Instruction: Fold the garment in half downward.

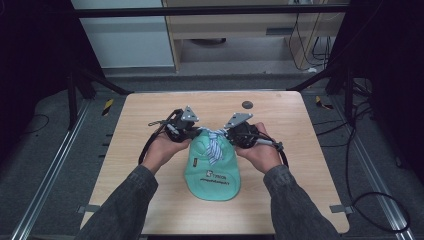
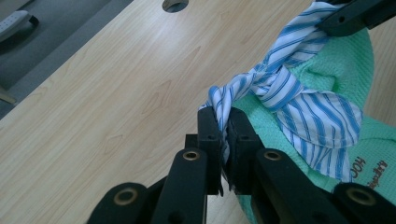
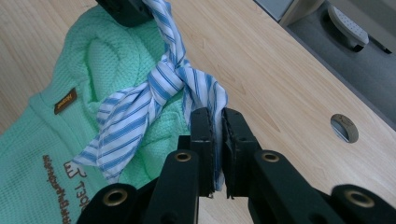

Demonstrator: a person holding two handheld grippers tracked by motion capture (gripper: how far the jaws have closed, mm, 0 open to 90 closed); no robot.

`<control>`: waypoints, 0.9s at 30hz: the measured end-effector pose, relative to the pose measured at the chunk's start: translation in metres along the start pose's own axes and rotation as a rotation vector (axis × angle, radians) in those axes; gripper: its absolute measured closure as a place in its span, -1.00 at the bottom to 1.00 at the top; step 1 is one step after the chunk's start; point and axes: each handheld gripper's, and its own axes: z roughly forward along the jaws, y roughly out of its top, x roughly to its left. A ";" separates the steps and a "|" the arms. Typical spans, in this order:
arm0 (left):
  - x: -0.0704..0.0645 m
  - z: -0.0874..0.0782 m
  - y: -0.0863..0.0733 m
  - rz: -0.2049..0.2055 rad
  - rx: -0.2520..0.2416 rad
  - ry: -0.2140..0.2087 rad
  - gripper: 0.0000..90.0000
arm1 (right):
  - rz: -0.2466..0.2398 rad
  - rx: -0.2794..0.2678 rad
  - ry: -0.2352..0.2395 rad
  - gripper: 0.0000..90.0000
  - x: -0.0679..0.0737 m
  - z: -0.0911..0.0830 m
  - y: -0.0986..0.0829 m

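Left gripper [image 2: 223, 135] clamped on striped cloth [image 2: 299, 98] end, right gripper [image 3: 218, 135] clamped on other end; knot mid-strip, above green cloth [image 1: 215, 172] on table [image 1: 150, 120]

At the frame's centre a folded garment [image 1: 214, 170] lies on the tabletop [image 1: 150, 125], a knotted cloth strip [image 1: 214, 145] across its upper end, left tongs [image 1: 192, 131] and right tongs [image 1: 226, 132] flanking that knot, a round hole [image 1: 247, 104] beyond.

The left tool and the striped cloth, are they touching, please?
Touching: the left gripper view shows the left tool shut on the striped cloth.
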 end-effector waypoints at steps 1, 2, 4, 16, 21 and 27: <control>0.000 0.000 0.000 -0.001 -0.003 0.001 0.91 | -0.002 -0.001 -0.002 0.86 0.000 0.000 0.001; 0.001 -0.001 0.001 0.000 -0.001 0.003 0.91 | -0.003 0.000 0.002 0.86 0.000 -0.001 0.002; 0.001 -0.002 0.003 0.002 -0.002 0.006 0.91 | -0.006 -0.001 0.004 0.86 0.001 -0.001 0.003; 0.003 -0.005 0.008 0.006 -0.009 0.012 0.91 | -0.020 0.009 0.021 0.86 0.000 -0.002 0.005; 0.004 -0.007 0.009 0.003 -0.014 0.012 0.91 | -0.021 0.015 0.021 0.85 0.000 -0.001 0.007; 0.006 -0.009 0.009 0.002 -0.013 0.013 0.91 | -0.027 0.021 0.024 0.85 -0.001 0.002 0.008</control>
